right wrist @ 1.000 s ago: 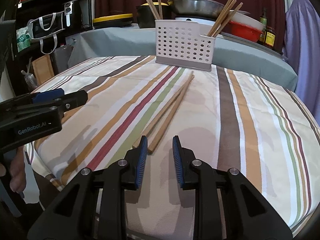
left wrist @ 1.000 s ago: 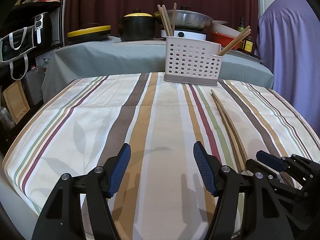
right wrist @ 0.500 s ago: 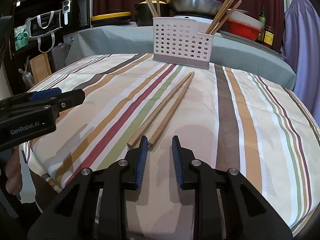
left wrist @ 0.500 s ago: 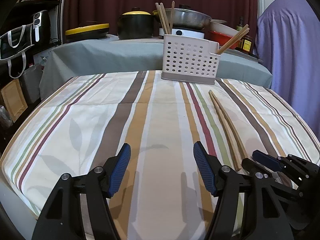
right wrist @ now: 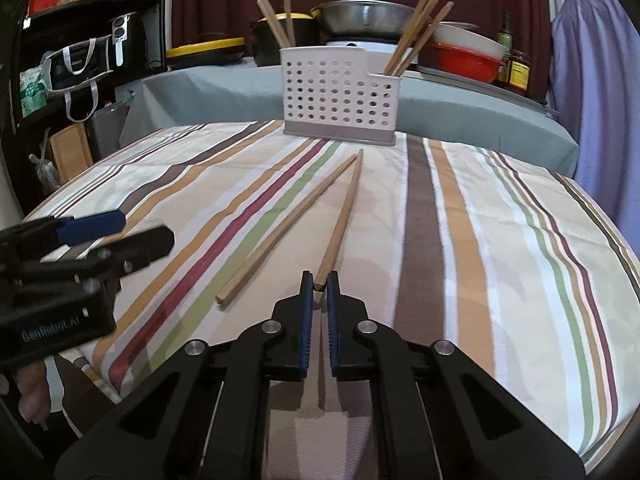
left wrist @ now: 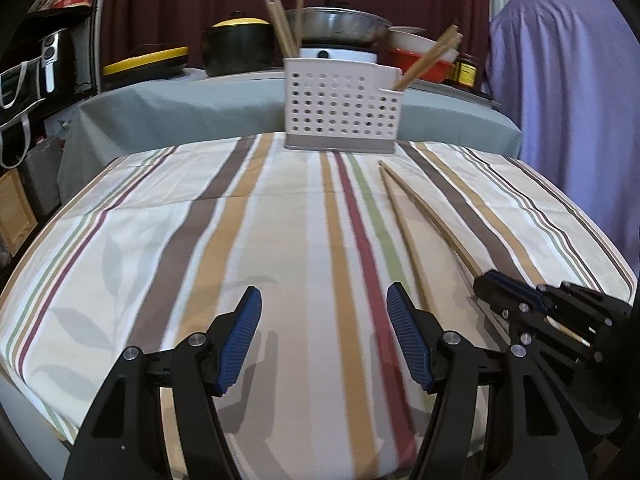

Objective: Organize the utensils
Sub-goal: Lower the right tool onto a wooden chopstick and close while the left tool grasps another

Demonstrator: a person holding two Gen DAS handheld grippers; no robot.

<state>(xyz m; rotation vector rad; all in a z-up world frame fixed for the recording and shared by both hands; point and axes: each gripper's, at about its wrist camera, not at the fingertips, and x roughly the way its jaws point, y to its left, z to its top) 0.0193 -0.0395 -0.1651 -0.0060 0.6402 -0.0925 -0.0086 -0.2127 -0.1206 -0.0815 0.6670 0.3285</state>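
Two wooden chopsticks lie on the striped tablecloth (right wrist: 460, 240), tips toward a white perforated holder (right wrist: 340, 96) at the far edge. My right gripper (right wrist: 319, 280) is shut on the near end of the right chopstick (right wrist: 344, 216); the left chopstick (right wrist: 288, 228) lies free beside it. More chopsticks (right wrist: 416, 28) stand in the holder. In the left wrist view my left gripper (left wrist: 324, 308) hangs open over bare cloth, left of both chopsticks (left wrist: 404, 232). There the right gripper (left wrist: 504, 292) shows at the lower right, and the holder (left wrist: 340, 108) stands ahead.
Behind the holder, a grey-covered counter (right wrist: 480, 112) carries a wok (right wrist: 364, 16), a red bowl (right wrist: 468, 64), pots and bottles. Purple fabric (right wrist: 596, 80) hangs at the right. Dark shelves with a bag (right wrist: 76, 64) stand at the left. The table's near edge lies just under both grippers.
The right gripper's jaws have closed onto the near end of the right chopstick, which has swung slightly apart from the other. The left gripper has drifted a little forward toward the holder.
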